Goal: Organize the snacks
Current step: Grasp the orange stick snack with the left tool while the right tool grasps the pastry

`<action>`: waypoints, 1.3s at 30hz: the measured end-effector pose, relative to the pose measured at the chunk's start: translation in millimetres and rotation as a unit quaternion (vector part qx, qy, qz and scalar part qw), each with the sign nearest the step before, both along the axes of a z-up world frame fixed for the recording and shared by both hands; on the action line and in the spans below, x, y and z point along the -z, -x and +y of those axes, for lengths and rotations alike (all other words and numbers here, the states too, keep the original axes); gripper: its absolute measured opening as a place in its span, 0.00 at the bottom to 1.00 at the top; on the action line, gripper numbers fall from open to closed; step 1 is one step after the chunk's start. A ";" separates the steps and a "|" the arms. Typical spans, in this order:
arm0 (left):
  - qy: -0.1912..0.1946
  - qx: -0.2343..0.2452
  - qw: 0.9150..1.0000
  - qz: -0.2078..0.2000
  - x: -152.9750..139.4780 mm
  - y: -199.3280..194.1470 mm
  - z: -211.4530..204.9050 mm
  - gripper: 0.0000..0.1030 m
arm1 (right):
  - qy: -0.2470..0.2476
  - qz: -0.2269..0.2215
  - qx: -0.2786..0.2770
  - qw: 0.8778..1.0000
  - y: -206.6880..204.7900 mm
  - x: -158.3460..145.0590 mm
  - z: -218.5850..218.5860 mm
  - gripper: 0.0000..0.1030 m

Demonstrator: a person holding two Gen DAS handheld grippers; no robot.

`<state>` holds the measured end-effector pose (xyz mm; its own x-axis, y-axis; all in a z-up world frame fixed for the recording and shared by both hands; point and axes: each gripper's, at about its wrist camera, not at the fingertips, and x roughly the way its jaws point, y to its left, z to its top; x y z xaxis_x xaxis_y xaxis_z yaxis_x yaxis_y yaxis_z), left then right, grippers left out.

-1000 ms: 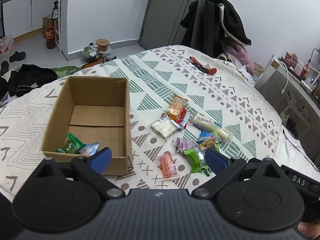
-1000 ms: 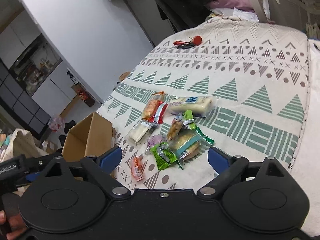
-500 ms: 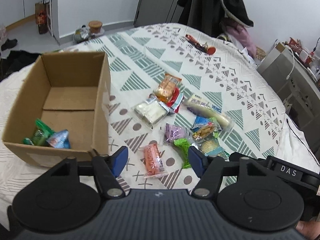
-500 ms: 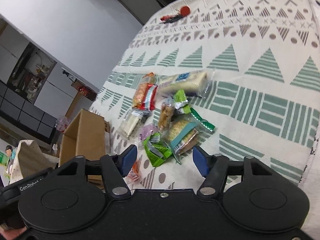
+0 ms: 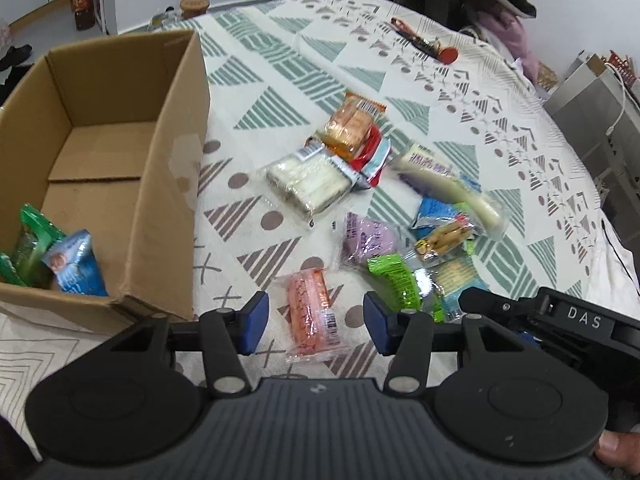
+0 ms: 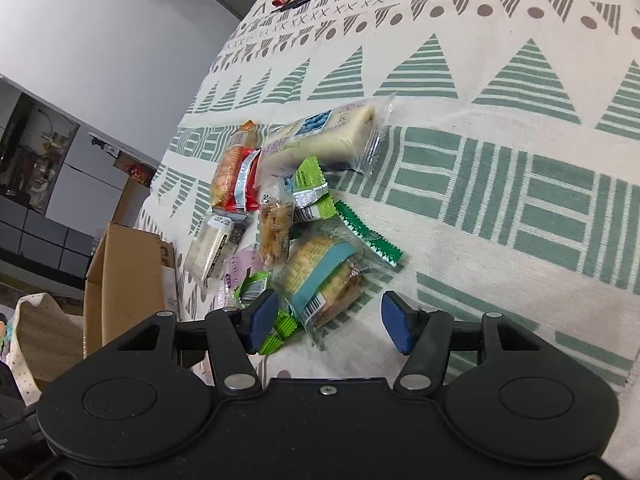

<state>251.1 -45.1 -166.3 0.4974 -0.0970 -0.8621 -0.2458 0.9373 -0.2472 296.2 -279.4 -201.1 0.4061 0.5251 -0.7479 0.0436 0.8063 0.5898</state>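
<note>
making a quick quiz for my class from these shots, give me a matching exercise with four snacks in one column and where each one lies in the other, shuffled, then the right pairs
Things:
1. pink snack pack
2. light blue snack pack
3. cracker pack with teal band
4. long white snack pack

Places:
A. inside the cardboard box
B. between the fingers of the open left gripper
C. at the far end of the pile on the patterned cloth
D. just ahead of the open right gripper

Pairs: 1-B, 2-A, 3-D, 4-C
</note>
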 end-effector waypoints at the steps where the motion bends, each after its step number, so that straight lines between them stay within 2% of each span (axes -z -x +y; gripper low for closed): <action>1: 0.001 0.000 1.000 0.003 3.0 -2.1 0.2 0.50 | 0.001 -0.002 -0.001 1.000 -1.5 0.6 0.9 0.56; 8: 0.012 0.000 1.000 0.028 21.3 -12.3 -0.6 0.46 | 0.008 -0.013 -0.007 1.000 -17.8 4.5 8.6 0.56; 13: 0.009 -0.006 0.999 0.030 28.1 -14.4 -1.1 0.44 | 0.037 -0.036 -0.020 0.998 -30.9 3.1 23.6 0.57; 15: 0.006 -0.008 1.000 0.029 28.5 -15.1 -1.2 0.40 | 0.052 -0.046 -0.025 0.997 -35.0 2.1 29.8 0.57; 18: 0.000 -0.015 0.999 0.030 29.2 -15.4 1.6 0.23 | 0.075 -0.057 -0.036 0.995 -38.7 0.4 40.1 0.62; 20: 0.002 -0.017 0.999 0.029 29.0 -14.8 5.0 0.21 | 0.097 -0.065 -0.052 0.992 -38.1 -1.1 48.1 0.64; 23: -0.002 -0.016 1.000 0.024 26.4 -12.3 6.0 0.19 | 0.135 -0.082 -0.081 0.984 -32.9 -2.4 56.8 0.60; 24: -0.003 -0.016 1.000 0.022 25.4 -11.2 5.7 0.19 | 0.145 -0.082 -0.081 0.983 -32.0 -2.7 56.5 0.50; 25: -0.003 -0.017 1.000 0.020 23.8 -9.7 5.2 0.18 | 0.153 -0.082 -0.081 0.981 -31.0 -3.3 55.6 0.46; 29: 0.006 -0.019 1.000 0.015 15.4 -1.8 1.8 0.17 | 0.153 -0.080 -0.077 0.982 -24.9 -7.1 49.5 0.44; 39: -0.011 -0.017 1.000 -0.018 -20.6 21.1 -0.8 0.17 | 0.133 -0.105 -0.054 0.984 -9.3 -30.2 34.5 0.44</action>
<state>229.9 -45.9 -145.7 0.5309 -0.0605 -0.8453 -0.2698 0.9335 -0.2363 305.5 -244.9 -170.9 0.5183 0.3711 -0.7705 -0.1519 0.9266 0.3441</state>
